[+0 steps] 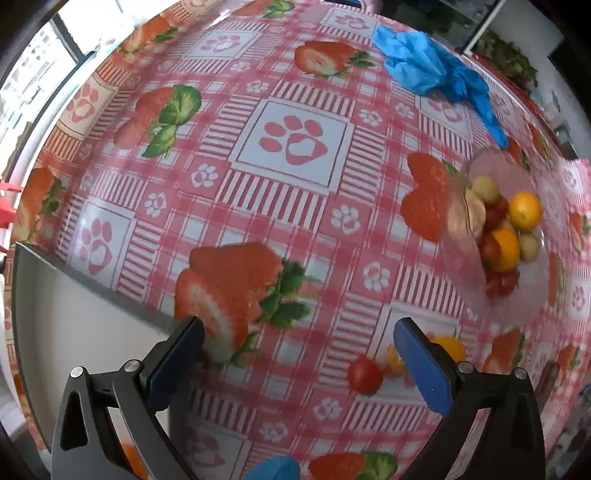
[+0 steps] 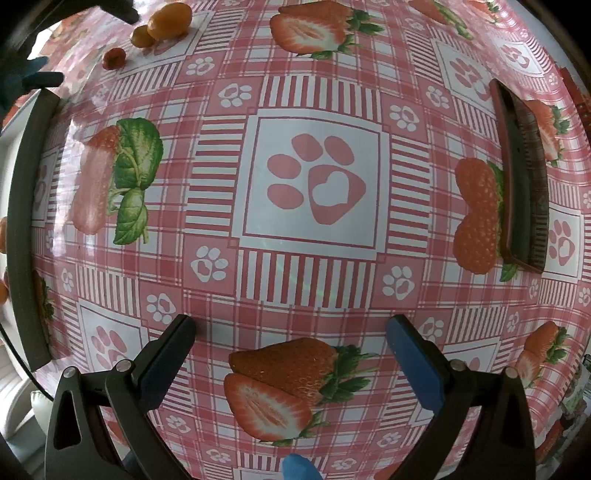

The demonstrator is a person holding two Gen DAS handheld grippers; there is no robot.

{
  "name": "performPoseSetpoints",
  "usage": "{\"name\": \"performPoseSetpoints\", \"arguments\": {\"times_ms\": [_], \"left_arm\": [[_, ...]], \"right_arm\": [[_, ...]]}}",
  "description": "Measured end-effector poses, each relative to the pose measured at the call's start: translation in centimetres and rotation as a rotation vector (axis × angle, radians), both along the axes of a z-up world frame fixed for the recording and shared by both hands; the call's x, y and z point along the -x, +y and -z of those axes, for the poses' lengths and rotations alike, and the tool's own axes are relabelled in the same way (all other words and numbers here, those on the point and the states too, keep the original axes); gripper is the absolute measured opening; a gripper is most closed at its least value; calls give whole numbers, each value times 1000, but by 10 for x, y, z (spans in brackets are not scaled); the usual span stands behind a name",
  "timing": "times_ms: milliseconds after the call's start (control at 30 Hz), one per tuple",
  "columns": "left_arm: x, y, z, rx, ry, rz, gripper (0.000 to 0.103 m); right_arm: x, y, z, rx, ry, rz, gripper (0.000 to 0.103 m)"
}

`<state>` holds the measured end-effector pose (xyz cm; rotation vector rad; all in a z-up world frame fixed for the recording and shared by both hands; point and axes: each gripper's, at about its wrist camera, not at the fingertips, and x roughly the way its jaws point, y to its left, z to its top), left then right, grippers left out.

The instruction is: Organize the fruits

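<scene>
In the left wrist view a clear glass bowl at the right holds several small fruits: oranges, red tomatoes and pale round ones. A loose cherry tomato and a small orange fruit lie on the strawberry-print tablecloth close to the right finger of my left gripper, which is open and holds nothing. In the right wrist view my right gripper is open above bare cloth. Far up at the left lie an orange fruit, a smaller orange one and a red tomato.
Crumpled blue gloves lie at the back right of the table. The table edge runs along the lower left. A dark brown comb lies at the right in the right wrist view. A dark curved strip follows the left side.
</scene>
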<state>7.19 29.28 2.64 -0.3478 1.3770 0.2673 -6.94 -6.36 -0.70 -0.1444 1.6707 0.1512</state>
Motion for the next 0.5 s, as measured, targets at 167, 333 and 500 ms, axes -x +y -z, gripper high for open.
{"name": "performPoseSetpoints", "arguments": {"times_ms": [167, 333, 500], "left_arm": [[-4, -22, 5, -15, 0, 91, 103], [17, -35, 5, 43, 14, 136, 103], [53, -50, -5, 12, -23, 183, 103]], "right_arm": [[1, -1, 0, 0, 0, -1, 103], [1, -1, -1, 0, -1, -3, 103], [2, -1, -1, -1, -11, -4, 103]]}}
